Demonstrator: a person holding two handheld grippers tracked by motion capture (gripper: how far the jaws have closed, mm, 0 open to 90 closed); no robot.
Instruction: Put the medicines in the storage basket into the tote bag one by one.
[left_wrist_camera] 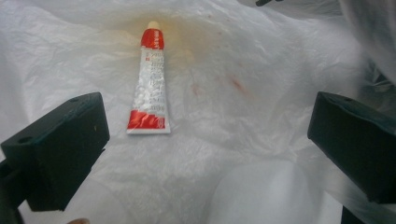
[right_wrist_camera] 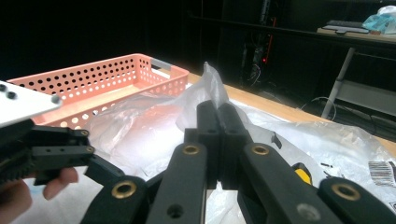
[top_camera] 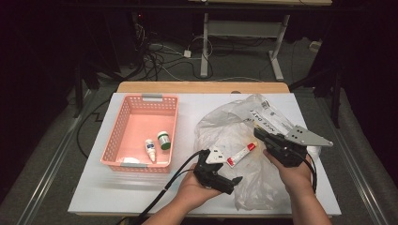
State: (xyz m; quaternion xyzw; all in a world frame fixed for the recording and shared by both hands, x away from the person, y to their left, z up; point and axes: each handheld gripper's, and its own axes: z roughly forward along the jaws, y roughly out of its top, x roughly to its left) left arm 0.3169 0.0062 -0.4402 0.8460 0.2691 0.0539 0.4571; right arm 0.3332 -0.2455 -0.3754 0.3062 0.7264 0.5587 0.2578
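Observation:
A red and white tube (top_camera: 241, 153) (left_wrist_camera: 150, 84) lies on a crumpled clear plastic bag (top_camera: 225, 126) at the table's middle right. My left gripper (top_camera: 224, 168) (left_wrist_camera: 205, 140) sits just before the tube's flat end, open wide, with nothing between its jaws. The tube's cap points away from it. My right gripper (top_camera: 258, 132) (right_wrist_camera: 217, 112) is shut on a pinched fold of the plastic bag (right_wrist_camera: 208, 84) and holds that fold up off the table. In the right gripper view the left gripper (right_wrist_camera: 51, 149) shows at the lower left.
A pink perforated basket (top_camera: 117, 136) (right_wrist_camera: 116, 77) stands at the left, holding a small white dropper bottle (top_camera: 150, 150) and a green-capped jar (top_camera: 164, 140). The white tabletop (top_camera: 117, 192) reaches to the front edge. Cables and desk legs are on the floor beyond.

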